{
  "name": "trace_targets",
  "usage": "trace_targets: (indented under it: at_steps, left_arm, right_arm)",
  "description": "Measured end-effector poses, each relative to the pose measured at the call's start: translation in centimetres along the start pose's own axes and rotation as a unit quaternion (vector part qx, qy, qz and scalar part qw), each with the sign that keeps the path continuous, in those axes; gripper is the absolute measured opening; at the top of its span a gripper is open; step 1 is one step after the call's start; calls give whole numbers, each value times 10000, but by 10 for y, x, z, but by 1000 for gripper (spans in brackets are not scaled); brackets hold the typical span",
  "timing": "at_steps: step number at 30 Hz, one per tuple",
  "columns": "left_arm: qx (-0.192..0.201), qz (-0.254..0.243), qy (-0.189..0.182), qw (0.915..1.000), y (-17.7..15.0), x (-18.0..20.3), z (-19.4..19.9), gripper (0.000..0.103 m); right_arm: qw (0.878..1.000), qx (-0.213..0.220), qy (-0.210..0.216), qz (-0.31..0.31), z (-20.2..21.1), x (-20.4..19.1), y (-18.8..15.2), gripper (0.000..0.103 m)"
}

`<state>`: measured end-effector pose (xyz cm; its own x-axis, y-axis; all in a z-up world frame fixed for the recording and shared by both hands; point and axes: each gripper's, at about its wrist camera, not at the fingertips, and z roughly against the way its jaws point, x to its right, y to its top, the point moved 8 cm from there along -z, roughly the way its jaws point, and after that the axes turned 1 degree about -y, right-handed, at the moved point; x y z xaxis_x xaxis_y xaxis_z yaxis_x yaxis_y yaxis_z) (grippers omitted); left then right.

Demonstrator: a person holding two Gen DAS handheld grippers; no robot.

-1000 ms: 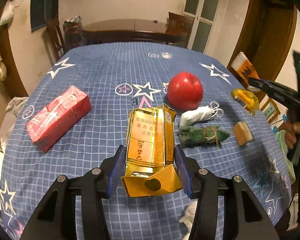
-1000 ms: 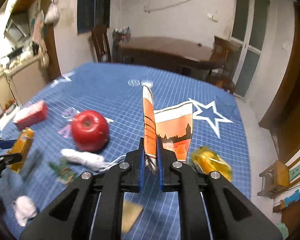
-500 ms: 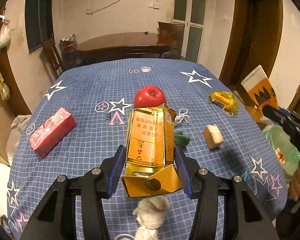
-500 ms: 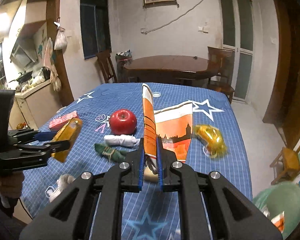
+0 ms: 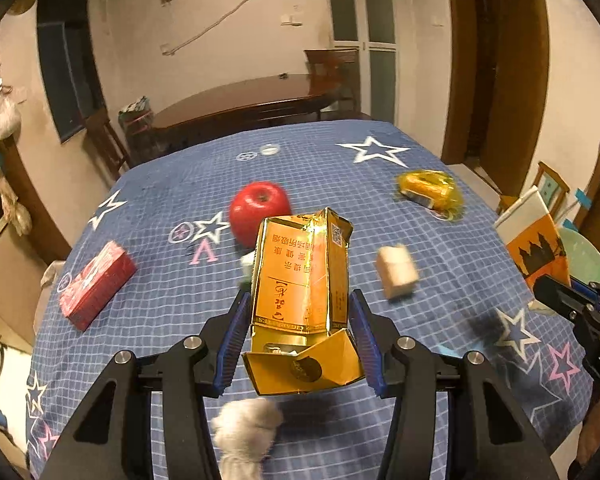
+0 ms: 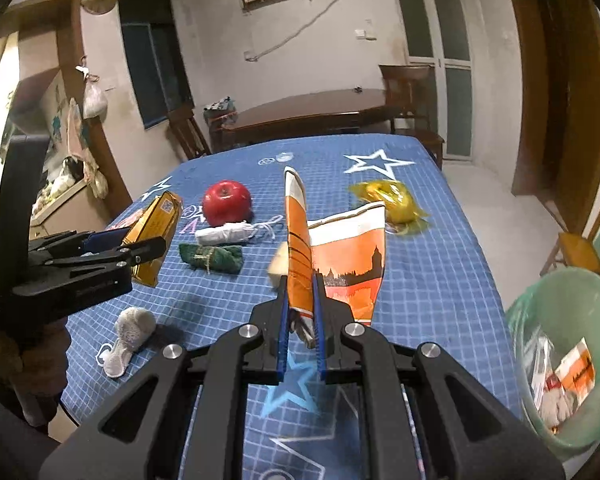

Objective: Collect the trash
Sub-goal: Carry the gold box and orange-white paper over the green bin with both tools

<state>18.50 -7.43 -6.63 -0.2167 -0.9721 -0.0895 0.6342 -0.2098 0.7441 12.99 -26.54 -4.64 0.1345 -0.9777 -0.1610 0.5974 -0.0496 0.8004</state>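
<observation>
My left gripper (image 5: 300, 336) is shut on a gold cigarette carton (image 5: 300, 276) and holds it above the blue star tablecloth (image 5: 440, 344). It also shows in the right wrist view (image 6: 100, 256) with the carton (image 6: 152, 236). My right gripper (image 6: 302, 332) is shut on an orange and white paper bag (image 6: 348, 264), held above the table's right side. The bag (image 5: 534, 236) also shows at the right in the left wrist view. A green-lined trash bin (image 6: 568, 360) with scraps inside stands beside the table, low at the right.
On the cloth lie a red apple (image 6: 226, 202), a white wad with string (image 6: 228, 234), a green bundle (image 6: 210, 258), a beige cube (image 5: 396, 272), a yellow wrapper (image 6: 392, 200), a red box (image 5: 96, 286) and a white cloth lump (image 6: 130, 332). A wooden table (image 6: 312, 114) and chairs stand behind.
Both grippers have pulled back and risen with their loads. The right gripper has swung toward the right, so the green bin now shows larger.
</observation>
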Motion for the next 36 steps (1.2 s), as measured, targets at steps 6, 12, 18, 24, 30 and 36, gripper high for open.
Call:
trace_targets:
  at_steps: [6,12,18,24,30,36]
  left_arm:
    - [38,-236,-163,9996,8,36,0,52]
    - [125,-581,-434,9973,23,85,1,52]
    - [165,-942,-809,9921,37,146,-1,52]
    - [203,-1376,-1156,9835,48,212,-4,52]
    - [251,-1810,-1496,9717,54,282,-12,52]
    - [152,-2198,-1778,9591,51,343,-24,52]
  right_arm:
    - [9990,223,-342,-172,24,30,10,9]
    - [9946,417,-863,-405,57,78,19,9]
    - [9868,468,-1401,-667,89,129,11,9]
    - [9754,417,-1930,-981,117,180,-2,9]
    - [9631,262,-2316,-1343,135,225,-22,9]
    - [9527,89,-2582,-1600,146,256,-39,9]
